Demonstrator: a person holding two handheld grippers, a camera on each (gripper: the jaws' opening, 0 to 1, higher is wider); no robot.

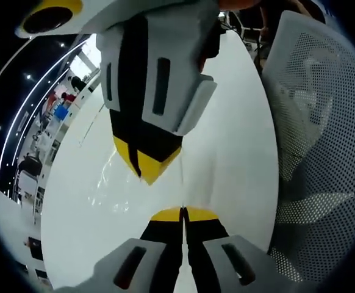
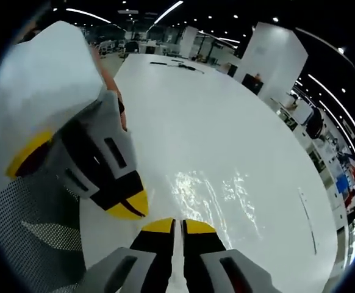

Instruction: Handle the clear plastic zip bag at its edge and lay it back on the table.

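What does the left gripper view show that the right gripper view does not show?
Left gripper view: far desks along a window side, with a blue item among them.
Right gripper view: a white pillar, and dark cable-like things at the table's far end.
Both: the white table, the clear plastic zip bag lying on it, a white mesh chair, the left gripper and the right gripper, each with its jaws together.
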